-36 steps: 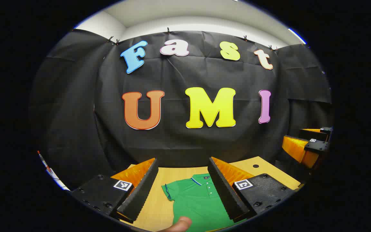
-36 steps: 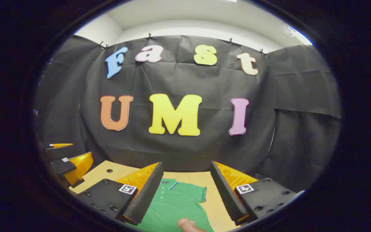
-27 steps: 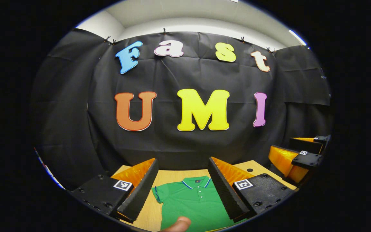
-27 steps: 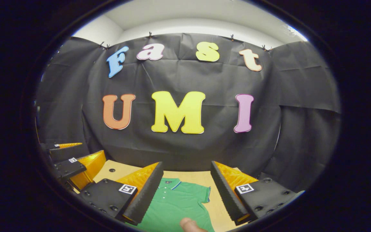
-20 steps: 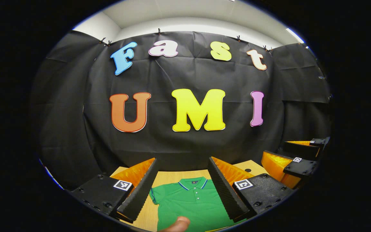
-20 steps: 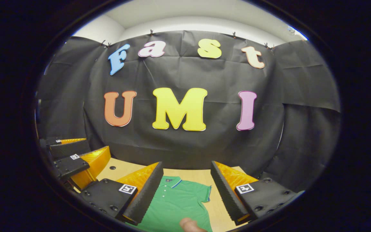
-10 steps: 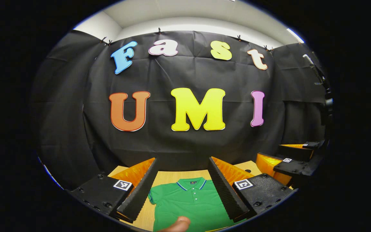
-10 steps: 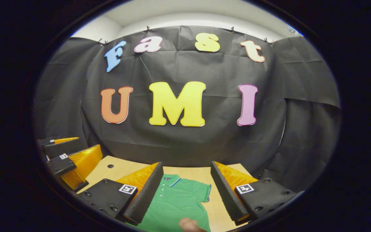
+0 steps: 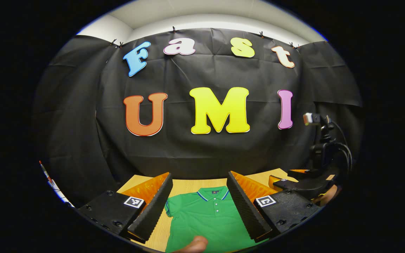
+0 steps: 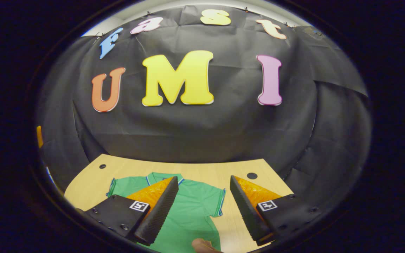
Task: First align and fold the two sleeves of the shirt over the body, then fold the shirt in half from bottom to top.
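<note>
A green polo shirt (image 10: 192, 207) with a blue-trimmed collar lies flat on the wooden table (image 10: 195, 168), collar toward the far wall. Its short sleeves spread out to either side, one sleeve (image 10: 113, 188) at the left and the other sleeve (image 10: 219, 202) at the right. My right gripper (image 10: 203, 178) hovers open above the shirt's right half, nothing between its fingers. In the left gripper view the shirt (image 9: 207, 219) lies below my left gripper (image 9: 199, 174), which is open and holds nothing. The right gripper (image 9: 306, 184) shows at the right of that view, over the table.
The black cloth wall stands right behind the table's far edge. Two small round holes (image 10: 252, 175) mark the far corners of the tabletop. A thumb (image 9: 196, 243) shows at the bottom of the left gripper view, and a hand (image 9: 329, 195) holds the right gripper.
The right gripper has tipped downward and moved forward, bringing the whole shirt top and more table into its view. The left gripper's view shifted only slightly. Both stayed open.
</note>
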`<action>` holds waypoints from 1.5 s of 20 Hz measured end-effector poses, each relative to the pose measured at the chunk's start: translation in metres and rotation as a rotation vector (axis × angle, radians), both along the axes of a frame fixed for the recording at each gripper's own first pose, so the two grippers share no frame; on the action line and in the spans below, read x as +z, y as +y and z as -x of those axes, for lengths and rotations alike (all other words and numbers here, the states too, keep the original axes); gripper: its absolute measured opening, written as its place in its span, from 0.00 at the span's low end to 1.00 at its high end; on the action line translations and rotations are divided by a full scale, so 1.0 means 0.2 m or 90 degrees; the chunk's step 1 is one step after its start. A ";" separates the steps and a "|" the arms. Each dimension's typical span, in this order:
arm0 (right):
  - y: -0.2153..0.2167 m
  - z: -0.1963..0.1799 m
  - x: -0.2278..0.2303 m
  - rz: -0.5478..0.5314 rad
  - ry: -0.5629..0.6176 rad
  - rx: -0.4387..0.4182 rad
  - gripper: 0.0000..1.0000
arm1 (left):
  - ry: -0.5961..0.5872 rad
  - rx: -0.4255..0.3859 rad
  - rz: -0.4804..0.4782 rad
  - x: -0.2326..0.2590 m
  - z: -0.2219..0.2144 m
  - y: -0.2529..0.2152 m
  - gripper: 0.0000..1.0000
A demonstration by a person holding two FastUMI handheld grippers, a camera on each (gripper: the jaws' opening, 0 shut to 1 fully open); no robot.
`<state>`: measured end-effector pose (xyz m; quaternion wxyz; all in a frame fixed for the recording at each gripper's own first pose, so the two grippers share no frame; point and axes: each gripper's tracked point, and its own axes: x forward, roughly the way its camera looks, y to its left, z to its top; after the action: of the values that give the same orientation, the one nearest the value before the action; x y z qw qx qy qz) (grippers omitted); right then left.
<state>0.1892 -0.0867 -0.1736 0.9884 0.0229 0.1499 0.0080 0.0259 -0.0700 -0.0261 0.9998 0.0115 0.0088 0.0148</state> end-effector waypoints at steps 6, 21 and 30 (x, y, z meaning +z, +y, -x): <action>-0.19 -0.30 -0.53 0.002 0.141 -0.055 0.94 | 0.036 0.052 -0.013 -0.14 -0.01 0.04 0.99; -0.23 -0.66 -1.08 -0.036 0.307 -0.048 0.65 | 0.129 0.138 -0.011 -0.38 0.02 0.15 1.00; -0.19 -0.67 -1.14 -0.040 0.324 -0.033 0.15 | 0.080 0.116 0.008 -0.28 0.02 0.12 1.00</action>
<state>0.3224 -0.1245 -0.4008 0.9177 0.0589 0.3926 -0.0184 0.0219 -0.0466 -0.0811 0.9918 0.0050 0.0728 0.1048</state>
